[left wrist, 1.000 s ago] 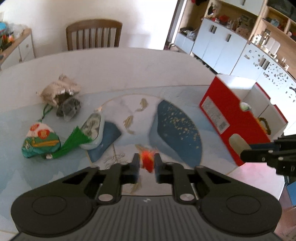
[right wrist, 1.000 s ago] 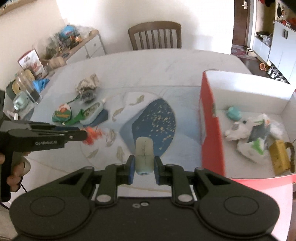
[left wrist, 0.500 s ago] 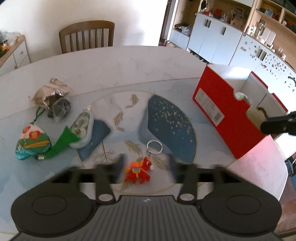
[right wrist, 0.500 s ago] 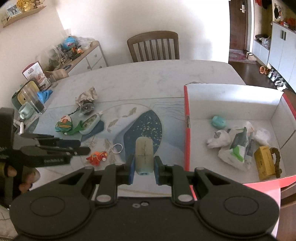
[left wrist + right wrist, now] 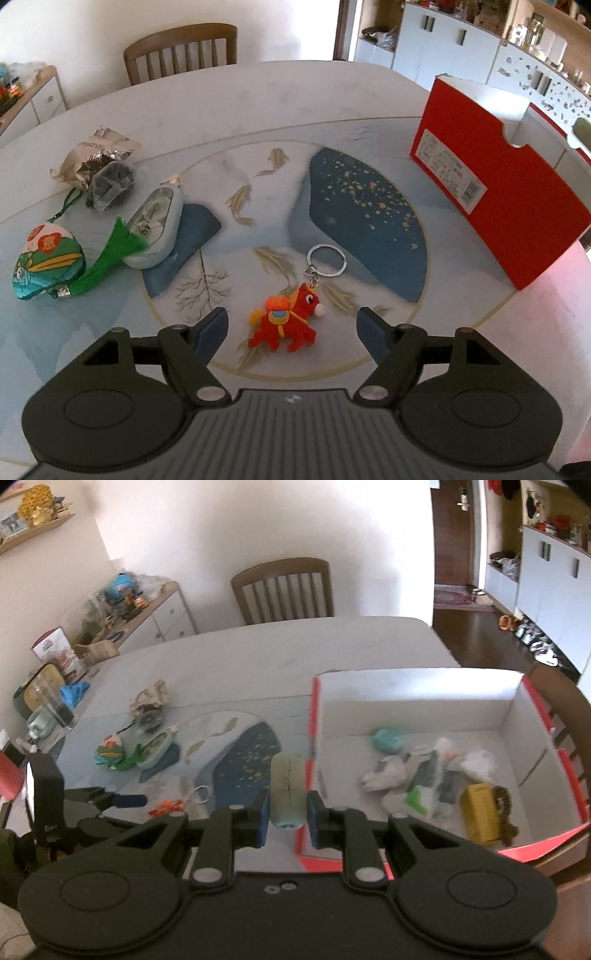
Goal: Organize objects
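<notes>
Left gripper (image 5: 291, 328) hangs over the table (image 5: 258, 103) with fingers (image 5: 212, 328) spread wide and nothing between the pads; the red horse keychain (image 5: 286, 321) lies flat on the table just ahead of them, ring pointing away, not gripped. Right gripper (image 5: 287, 819) has its fingers narrow, clamped on a pale green mouse (image 5: 288, 790), held above the near-left corner of the red box (image 5: 517, 690).

The box stands open on the right side of the table and already holds a teal item, white bags and a yellow block. Loose on the table's left side: foil wrapper (image 5: 96, 155), sachet with green tassel (image 5: 48, 262), tape dispenser (image 5: 155, 229).

Step in hand, as I read it: right hand carrying the mouse to the box, left hand lining up on the keychain.

Next move likely: right gripper goes further over the box's white floor, clear of the red wall, then lets go. Left needs to drop low, straddle the horse body and close; it is small and flat, so the fingers may slip off or just push it.
</notes>
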Action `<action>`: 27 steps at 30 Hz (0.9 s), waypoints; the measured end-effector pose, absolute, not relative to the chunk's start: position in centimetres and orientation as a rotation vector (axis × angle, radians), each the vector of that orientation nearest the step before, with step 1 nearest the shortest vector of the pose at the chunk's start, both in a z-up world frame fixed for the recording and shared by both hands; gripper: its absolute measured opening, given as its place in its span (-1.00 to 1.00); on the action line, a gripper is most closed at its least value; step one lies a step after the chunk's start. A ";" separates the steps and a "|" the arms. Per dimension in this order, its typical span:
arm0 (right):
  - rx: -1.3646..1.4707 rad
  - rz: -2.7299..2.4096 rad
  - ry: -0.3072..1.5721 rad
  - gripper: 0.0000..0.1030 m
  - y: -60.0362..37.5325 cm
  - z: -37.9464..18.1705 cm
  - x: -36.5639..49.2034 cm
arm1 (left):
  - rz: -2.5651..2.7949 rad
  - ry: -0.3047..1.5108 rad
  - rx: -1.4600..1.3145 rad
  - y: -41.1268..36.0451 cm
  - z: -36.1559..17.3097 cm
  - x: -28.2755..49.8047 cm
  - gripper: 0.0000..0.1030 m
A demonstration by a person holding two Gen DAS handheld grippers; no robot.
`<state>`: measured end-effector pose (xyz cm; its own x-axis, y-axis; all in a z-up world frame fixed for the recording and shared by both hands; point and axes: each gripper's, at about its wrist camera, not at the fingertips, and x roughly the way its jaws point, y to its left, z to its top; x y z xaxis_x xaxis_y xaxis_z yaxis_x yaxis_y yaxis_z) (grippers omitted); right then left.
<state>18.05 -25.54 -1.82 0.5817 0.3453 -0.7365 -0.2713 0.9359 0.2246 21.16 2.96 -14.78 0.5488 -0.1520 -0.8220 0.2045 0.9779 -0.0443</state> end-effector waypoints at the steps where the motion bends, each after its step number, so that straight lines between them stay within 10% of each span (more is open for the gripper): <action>1: 0.094 0.355 0.878 -0.62 -26.0 -1.8 18.2 | -0.205 0.970 0.053 3.0 -14.9 21.2 0.45; 9: 0.090 0.328 0.879 -0.62 -28.6 -2.2 19.1 | -0.140 0.975 0.058 2.7 -15.3 21.5 -0.26; 27: 0.096 0.293 0.893 -0.62 -35.6 -3.7 21.9 | -0.077 0.919 -0.028 -0.8 -10.3 20.5 -0.29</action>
<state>21.91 -35.57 -3.72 0.5900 0.2914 -0.7530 -0.2115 0.9558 0.2042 20.50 -0.79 -10.34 0.6041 -0.0790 -0.7930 0.0549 0.9968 -0.0574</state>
